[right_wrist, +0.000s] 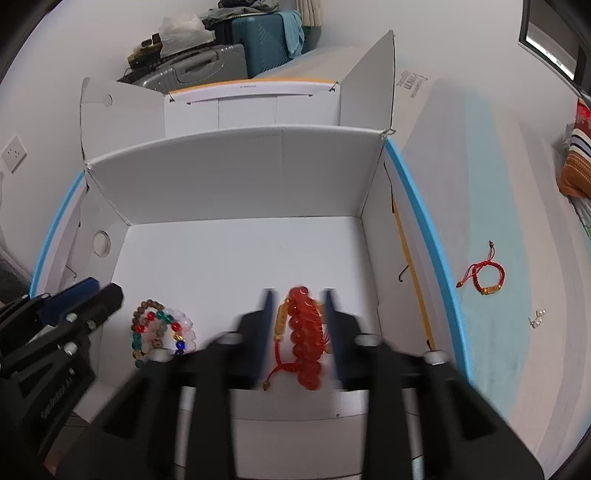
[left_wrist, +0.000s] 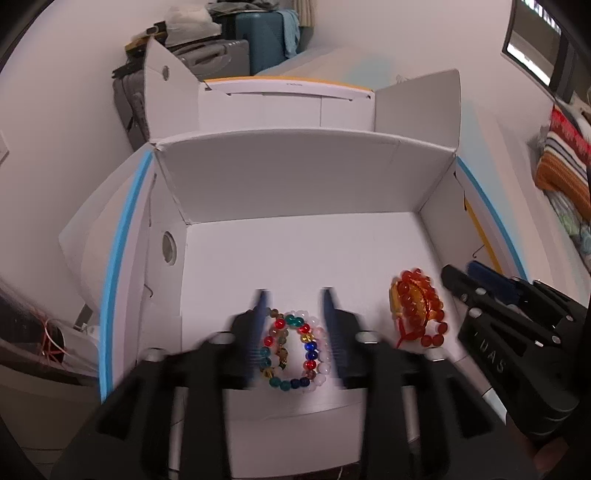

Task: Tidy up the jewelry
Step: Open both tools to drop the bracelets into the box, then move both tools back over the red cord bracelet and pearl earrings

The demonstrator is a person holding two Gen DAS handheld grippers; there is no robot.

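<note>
Surface: white cardboard box (right_wrist: 240, 254) on pale blue bed cover (right_wrist: 491, 229).
Room: suitcases (left_wrist: 258, 33) stacked behind.
Left tool (left_wrist: 295, 299): spread around multicoloured bead bracelets (left_wrist: 291, 350).
Right tool (right_wrist: 297, 299): spread around red bead bracelets (right_wrist: 304, 339).
Writing: too blurred to read.

- White box (left_wrist: 295, 177): matt, smooth cardboard.
- Multicoloured bracelets (left_wrist: 291, 350): glossy glass-like beads.
- Red bracelet (right_wrist: 304, 336): shiny translucent beads, red cord.
</note>
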